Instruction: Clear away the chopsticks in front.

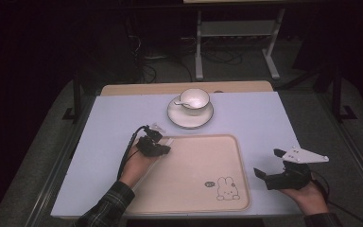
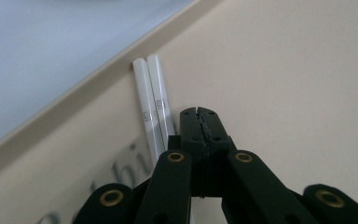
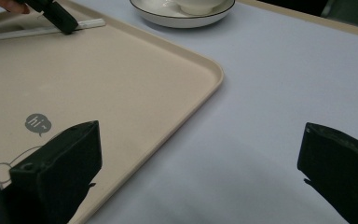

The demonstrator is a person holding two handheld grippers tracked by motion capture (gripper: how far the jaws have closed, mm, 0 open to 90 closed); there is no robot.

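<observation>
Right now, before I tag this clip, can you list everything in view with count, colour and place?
tray: 1, beige with a rabbit drawing, near middle of the table
white sticks: 2, white, side by side inside the tray's far-left rim
saucer: 1, white with dark rim, beyond the tray
cup: 1, white, on the saucer, a spoon inside
table cover: 1, pale lilac, under everything
metal stand: 1, white-grey, on the floor behind the table
left gripper: 1, black, jaws shut, next to the sticks
right gripper: 1, black, jaws open, right of the tray
</observation>
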